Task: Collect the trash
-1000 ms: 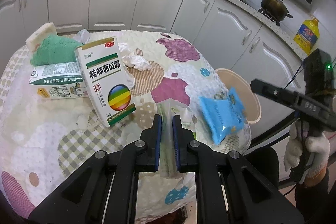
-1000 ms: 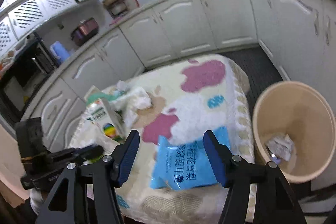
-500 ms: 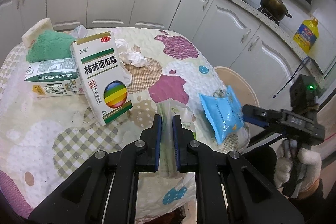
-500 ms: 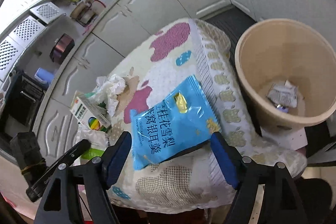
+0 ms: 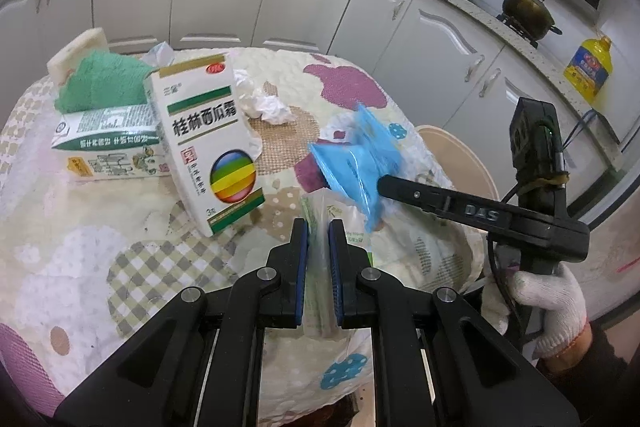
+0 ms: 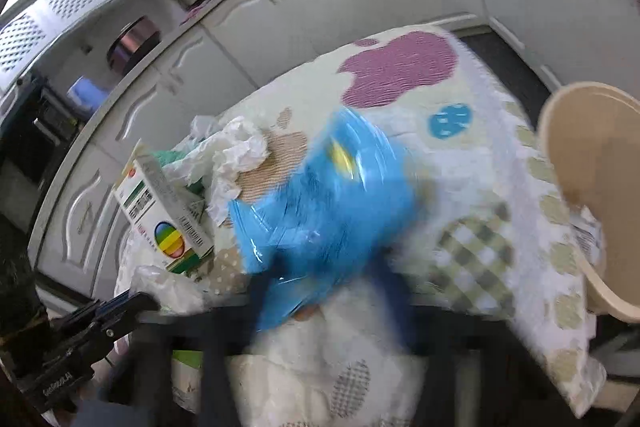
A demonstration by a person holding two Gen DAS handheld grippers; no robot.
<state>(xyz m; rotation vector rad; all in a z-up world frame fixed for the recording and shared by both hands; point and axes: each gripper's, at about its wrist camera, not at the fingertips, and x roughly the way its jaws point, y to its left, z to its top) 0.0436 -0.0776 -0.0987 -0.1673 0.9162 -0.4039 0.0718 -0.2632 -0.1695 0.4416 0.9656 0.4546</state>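
Mostly, motion blur hides the right tool (image 6: 332, 279).

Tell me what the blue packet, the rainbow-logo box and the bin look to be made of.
Blue packet: thin glossy plastic film, judging by its crumples and highlights, pinched in the right claw.
Rainbow-logo box: printed cardboard, with flat faces and crisp folded edges.
Bin: probably molded plastic, a smooth matte beige wall with a rolled rim.
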